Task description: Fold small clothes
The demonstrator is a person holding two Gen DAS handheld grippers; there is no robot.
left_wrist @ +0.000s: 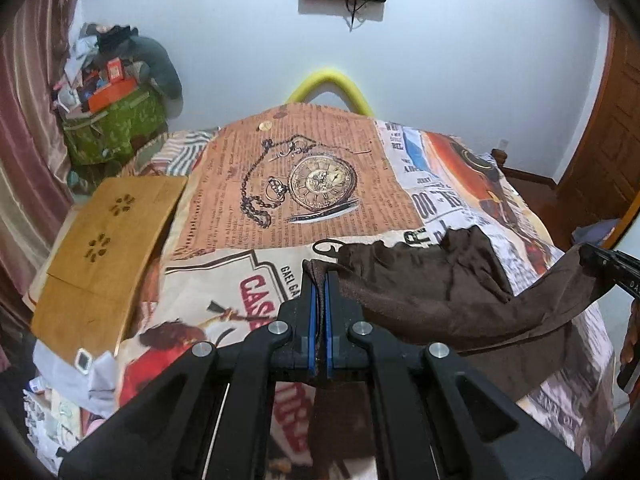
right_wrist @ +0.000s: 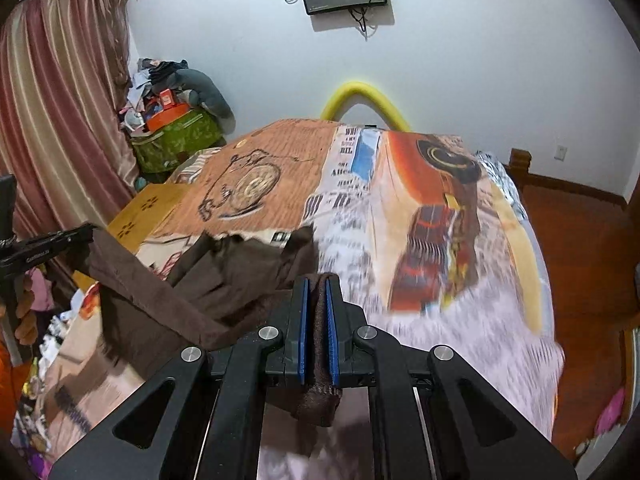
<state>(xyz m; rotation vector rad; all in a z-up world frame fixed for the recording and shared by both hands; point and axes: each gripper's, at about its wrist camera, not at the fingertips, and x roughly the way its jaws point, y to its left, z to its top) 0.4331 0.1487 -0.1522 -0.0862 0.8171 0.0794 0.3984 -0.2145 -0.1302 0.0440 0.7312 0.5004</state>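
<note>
The left gripper (left_wrist: 321, 280) has its jaws clenched on one edge of a small dark brown fabric garment (left_wrist: 432, 284), and the right gripper (right_wrist: 316, 282) grasps another edge. The garment hangs stretched between them, sagging over the bed's printed newspaper-pattern cover (left_wrist: 224, 280), beside a wooden board (left_wrist: 108, 232).

Each claw is matte black plastic. The left claw (left_wrist: 320, 280) has two flat fingers lined with blue pads (left_wrist: 313, 320), carried on angled black link arms pinned by round silver screws (left_wrist: 279, 327). The right claw (right_wrist: 316, 284) is built alike: blue pads (right_wrist: 303, 332), silver screws (right_wrist: 367, 332), triangular cut-outs in the outer arms, small white lettering on its side.
</note>
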